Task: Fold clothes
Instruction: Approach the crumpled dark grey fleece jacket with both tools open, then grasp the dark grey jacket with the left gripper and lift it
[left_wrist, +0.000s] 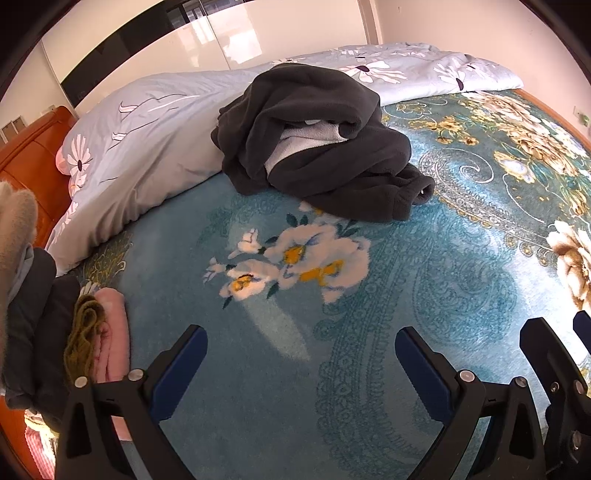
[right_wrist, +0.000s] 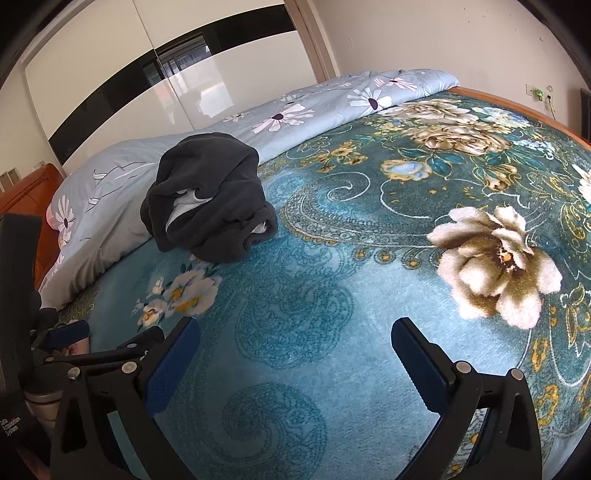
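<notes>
The bed (right_wrist: 332, 295) wears a teal floral blanket (left_wrist: 369, 295); on it lie a crumpled dark fleece garment (left_wrist: 317, 147), a pale flowered duvet (left_wrist: 155, 136) along the far edge, and folded clothes (left_wrist: 96, 339) at the left edge.

Both the left gripper (left_wrist: 301, 345) and the right gripper (right_wrist: 295, 338) have black angular frames, blue ribbed pads (right_wrist: 171, 363) and silver pivot screws (left_wrist: 466, 376).
</notes>
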